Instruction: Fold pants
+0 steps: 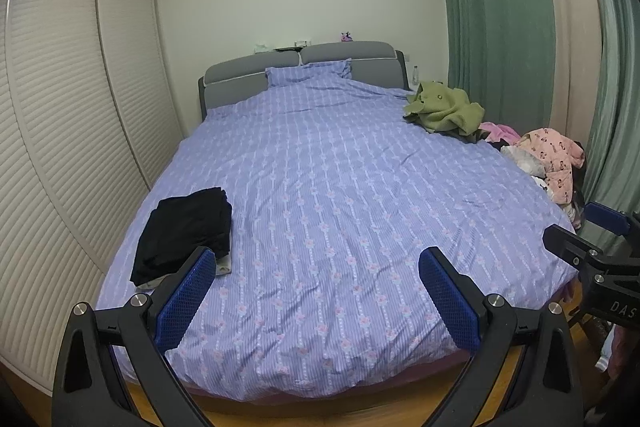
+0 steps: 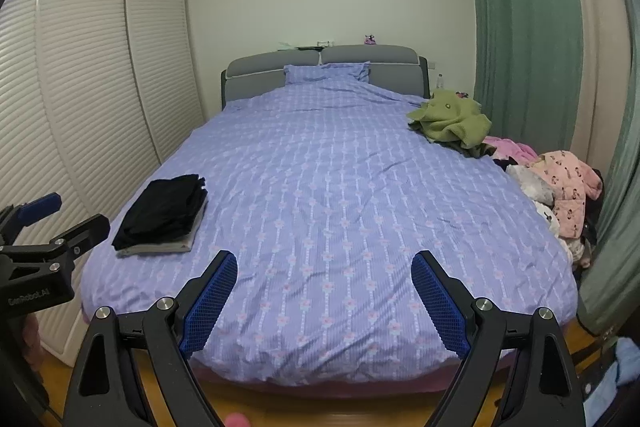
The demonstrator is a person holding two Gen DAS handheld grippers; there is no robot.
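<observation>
A folded stack of black pants lies on a grey folded garment at the near left of the purple bed cover. My left gripper hovers open above the foot of the bed, nothing between its blue pads; the black stack lies just beyond its left finger. In its own view my right gripper also stands open and holds nothing. Each gripper shows at the edge of the other's view: the right gripper and the left gripper.
A heap of unfolded clothes runs along the bed's right edge: a green garment, pink ones. White louvred wardrobe doors stand left, green curtains right. A grey headboard and pillow are at the far end.
</observation>
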